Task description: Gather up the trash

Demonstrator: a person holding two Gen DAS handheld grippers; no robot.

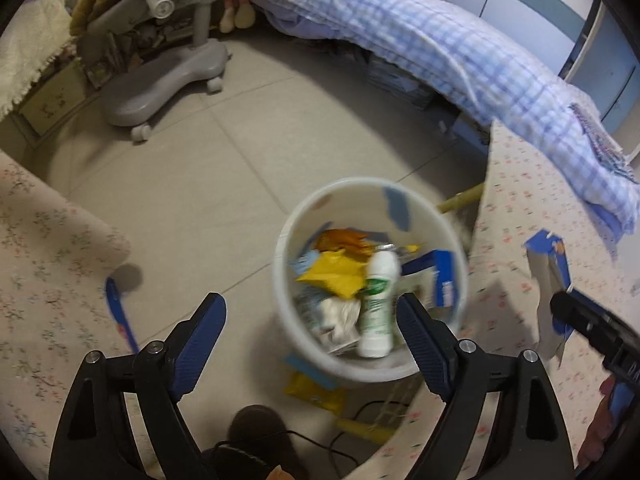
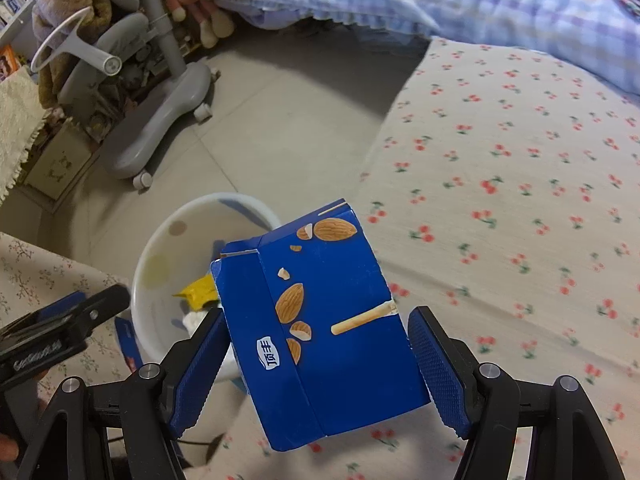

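Note:
A white trash bin [image 1: 288, 320] stands on the tiled floor between two floral sheets; it holds a white bottle [image 1: 378, 304], yellow wrappers and paper. My left gripper [image 1: 310, 314] is open and empty just above the bin's near rim. My right gripper [image 2: 316, 340] is shut on a flattened blue almond snack box [image 2: 324, 320], held above the floral bed sheet right of the bin [image 2: 160, 280]. The box also shows in the left wrist view [image 1: 548, 276].
A grey wheeled chair base [image 1: 160, 84] stands on the floor at far left. A blue checked quilt [image 1: 460, 52] hangs off the bed. A blue wrapper [image 1: 118, 312] lies on the left floral sheet. A yellow packet [image 1: 314, 392] and black cable lie beside the bin.

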